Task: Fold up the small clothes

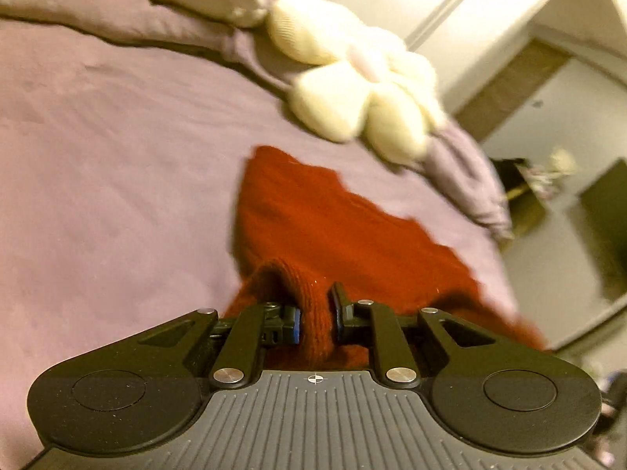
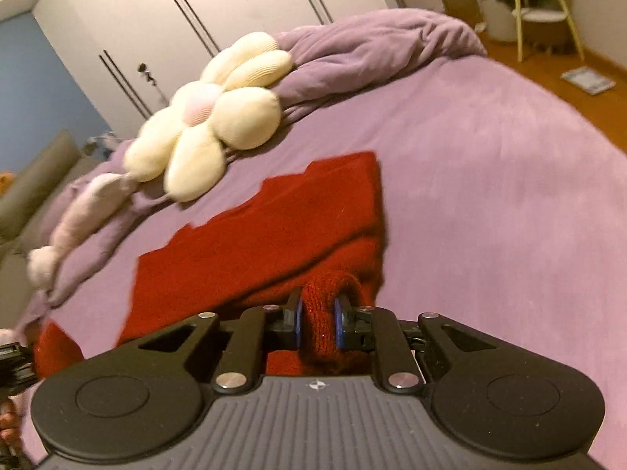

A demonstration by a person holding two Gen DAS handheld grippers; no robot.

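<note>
A red knitted garment [image 1: 333, 231] lies spread on the purple bed sheet [image 1: 98, 137]. My left gripper [image 1: 316, 319] is shut on a bunched fold of its near edge. In the right wrist view the same red garment [image 2: 274, 243] stretches away toward the far left, and my right gripper [image 2: 318, 323] is shut on another fold of its near edge. The left gripper's black tip [image 2: 11, 360] shows at the left border there, next to a red corner of the garment.
A cream flower-shaped pillow [image 2: 211, 125] lies just beyond the garment, also in the left wrist view [image 1: 364, 90]. A rumpled purple duvet [image 2: 372, 47] runs along the bed's far side. White wardrobe doors [image 2: 196, 8] stand behind; wooden floor [image 2: 568, 90] to the right.
</note>
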